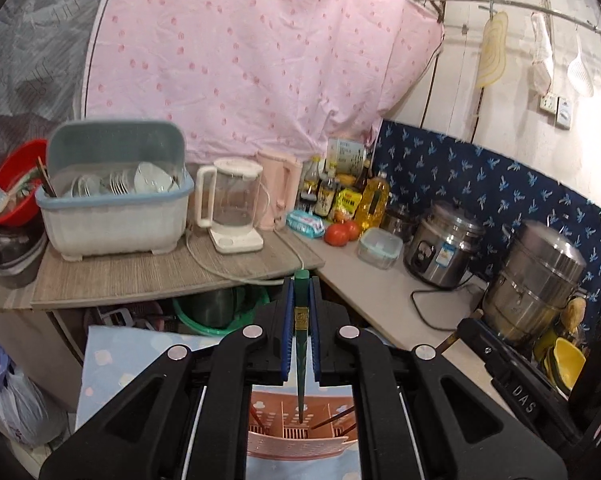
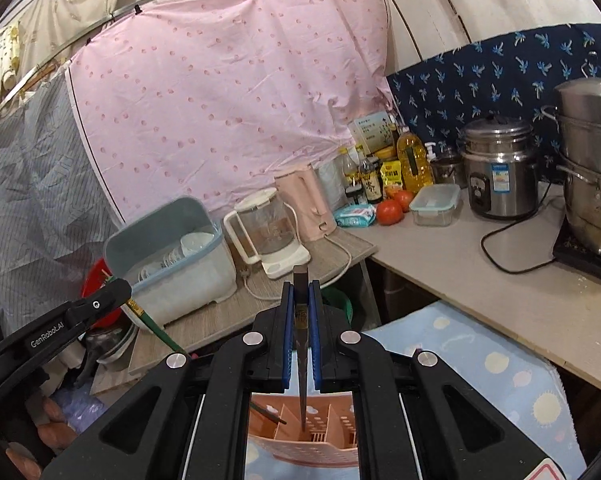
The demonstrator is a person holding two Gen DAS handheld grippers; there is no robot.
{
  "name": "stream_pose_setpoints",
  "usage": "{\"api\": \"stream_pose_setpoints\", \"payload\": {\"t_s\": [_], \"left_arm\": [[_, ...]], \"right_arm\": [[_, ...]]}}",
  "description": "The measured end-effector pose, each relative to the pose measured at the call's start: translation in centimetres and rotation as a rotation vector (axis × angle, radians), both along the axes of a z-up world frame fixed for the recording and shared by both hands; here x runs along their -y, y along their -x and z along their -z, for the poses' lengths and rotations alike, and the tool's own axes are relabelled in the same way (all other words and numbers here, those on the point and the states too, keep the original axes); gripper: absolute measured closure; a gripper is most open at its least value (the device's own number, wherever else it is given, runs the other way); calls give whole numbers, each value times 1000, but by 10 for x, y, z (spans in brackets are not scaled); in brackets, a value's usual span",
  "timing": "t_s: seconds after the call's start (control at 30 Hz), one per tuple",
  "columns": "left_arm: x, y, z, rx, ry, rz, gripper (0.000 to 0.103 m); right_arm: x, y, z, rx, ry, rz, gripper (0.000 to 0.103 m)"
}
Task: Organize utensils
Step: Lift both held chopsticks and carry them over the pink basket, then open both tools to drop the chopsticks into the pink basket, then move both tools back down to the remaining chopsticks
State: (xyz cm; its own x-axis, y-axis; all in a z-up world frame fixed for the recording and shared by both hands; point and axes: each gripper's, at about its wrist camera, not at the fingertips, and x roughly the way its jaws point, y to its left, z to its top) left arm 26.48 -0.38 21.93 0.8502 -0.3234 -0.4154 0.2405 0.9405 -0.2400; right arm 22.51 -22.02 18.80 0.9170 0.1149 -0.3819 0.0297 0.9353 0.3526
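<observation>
My left gripper is shut on a green chopstick that stands nearly upright, its thin tip hanging over the pink slotted utensil holder below. A few brown chopsticks lean in that holder. My right gripper is shut on a dark brown chopstick, tip down over the same pink holder, where one dark chopstick lies slanted. In the right wrist view the left gripper shows at the left with the green chopstick. The right gripper's body shows at the lower right of the left wrist view.
The holder sits on a light blue patterned cloth. Behind, a counter carries a dish rack with bowls, a glass kettle, a pink kettle, bottles, tomatoes, a rice cooker and a steamer pot.
</observation>
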Motion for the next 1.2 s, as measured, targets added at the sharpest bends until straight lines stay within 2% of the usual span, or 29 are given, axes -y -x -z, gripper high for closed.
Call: {"api": "stream_pose_setpoints", "payload": {"t_s": [0.13,0.23,0.27,0.3,0.33,0.4,0.43,0.6,0.7,1.03,1.2], "left_arm": [[6,-14,36,-65,-23,3,96],[9,-17,55,-106,-34,10,95],[10,-17,59,-113,-37,8,95],[10,-15,63,-120,-39,3,89],[9,-14,64,-125,-38,-2,72],[6,-8,66,-124,-37,-29,47],[3,-4,66,-116,-37,-42,45],[-4,18,67,-143,-41,-33,44],[-5,37,76,-181,-54,-17,38],[1,113,145,-369,-85,71,38],[2,156,180,-403,-162,60,38]], "right_arm": [[-2,-12,36,-86,3,-8,96],[-1,-13,53,-125,-2,-5,95],[0,-13,56,-132,-7,-4,92],[1,-10,58,-136,-10,0,86],[2,-8,59,-137,-11,3,83],[4,-1,59,-131,-10,13,73],[4,4,59,-128,-10,14,73],[8,33,61,-136,-35,-4,68],[6,55,70,-159,-46,-15,67],[-7,137,133,-302,-57,-60,67],[-23,175,164,-369,27,-80,67]]}}
